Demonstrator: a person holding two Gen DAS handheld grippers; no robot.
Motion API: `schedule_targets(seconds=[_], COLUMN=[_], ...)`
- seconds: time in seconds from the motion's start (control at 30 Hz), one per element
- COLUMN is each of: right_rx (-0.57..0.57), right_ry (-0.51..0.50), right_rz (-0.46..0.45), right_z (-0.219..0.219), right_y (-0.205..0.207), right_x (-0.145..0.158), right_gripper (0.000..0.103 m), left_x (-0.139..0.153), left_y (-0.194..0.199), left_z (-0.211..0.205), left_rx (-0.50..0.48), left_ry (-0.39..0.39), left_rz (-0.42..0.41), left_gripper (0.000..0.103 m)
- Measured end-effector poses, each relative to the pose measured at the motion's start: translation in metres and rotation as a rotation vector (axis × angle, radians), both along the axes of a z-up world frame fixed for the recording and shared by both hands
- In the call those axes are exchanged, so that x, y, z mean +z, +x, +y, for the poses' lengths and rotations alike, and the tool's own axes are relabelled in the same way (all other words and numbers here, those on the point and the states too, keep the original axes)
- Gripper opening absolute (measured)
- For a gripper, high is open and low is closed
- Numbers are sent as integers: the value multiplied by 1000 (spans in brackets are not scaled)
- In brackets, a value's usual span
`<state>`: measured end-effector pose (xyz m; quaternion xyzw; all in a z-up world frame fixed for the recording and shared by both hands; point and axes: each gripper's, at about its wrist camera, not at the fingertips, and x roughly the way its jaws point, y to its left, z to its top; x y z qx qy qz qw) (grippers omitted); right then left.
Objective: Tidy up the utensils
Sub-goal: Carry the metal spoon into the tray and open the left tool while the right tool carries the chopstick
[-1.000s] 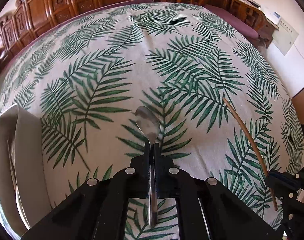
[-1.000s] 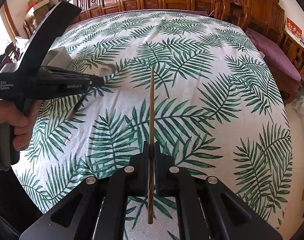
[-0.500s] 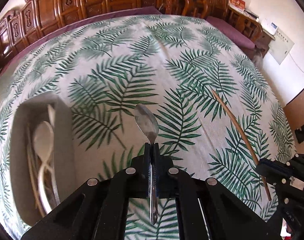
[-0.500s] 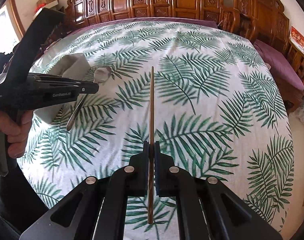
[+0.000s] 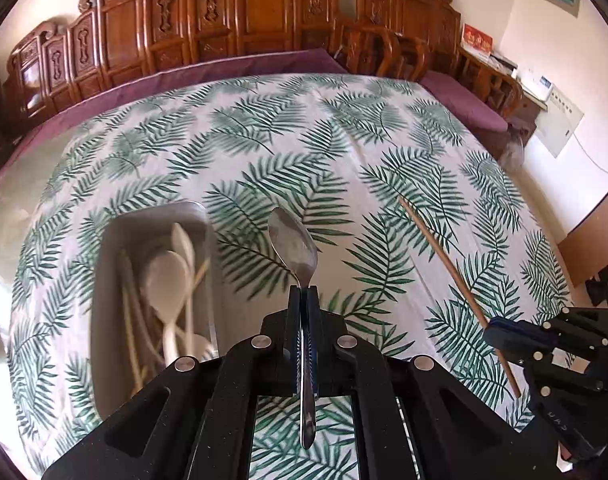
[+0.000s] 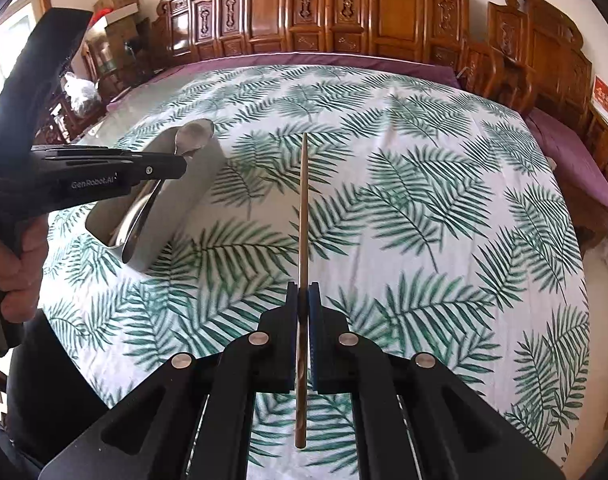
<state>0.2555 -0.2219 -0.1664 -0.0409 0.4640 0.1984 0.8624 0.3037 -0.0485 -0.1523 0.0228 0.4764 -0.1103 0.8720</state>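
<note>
My left gripper (image 5: 303, 289) is shut on a metal spoon (image 5: 292, 244), bowl pointing forward, held above the tablecloth just right of a grey utensil tray (image 5: 103, 320). The tray holds white spoons (image 5: 165, 280) and chopsticks. My right gripper (image 6: 302, 285) is shut on a wooden chopstick (image 6: 302, 200) that points forward over the table. The right wrist view shows the left gripper (image 6: 175, 168) with the spoon (image 6: 193, 136) over the tray (image 6: 183, 200). The left wrist view shows the right gripper (image 5: 500, 330) and its chopstick (image 5: 444, 264) at the right.
A leaf-print tablecloth (image 6: 424, 200) covers the table. Carved wooden furniture (image 6: 344, 12) and purple cushions (image 6: 568, 152) line the far side and the right. The person's hand (image 6: 11, 264) holds the left gripper's handle.
My left gripper has lifted and swung with the spoon so the tray now lies close at its left, inside showing. The right gripper has also risen, chopstick still held.
</note>
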Motion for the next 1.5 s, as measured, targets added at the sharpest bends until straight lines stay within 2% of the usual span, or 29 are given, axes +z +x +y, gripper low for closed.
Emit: schedule_targets(seconds=[0.4,0.6,0.73,0.83,1.07,1.5], right_rx=[63,92,106,115,114,123], right_ry=[18,22,15,9,3,11], right_rz=[-16,-18,-12,-5,2,2], right_z=[48,69,80,85,87,94], right_y=[6,10,13,14,18,20], right_x=[14,17,14,10,6,8], right_gripper=[6,6,6,6,6,6], left_x=[15,10,-5,-16,-21,-46], left_y=[-1,2,9,12,20,35], left_z=[53,81,95,99,106,106], left_rx=[44,80,93,84,79,60], left_ry=[-8,-6,6,0,-15,-16], left_rz=[-24,-16,2,13,26,104], left_gripper=[2,1,1,1,1,1])
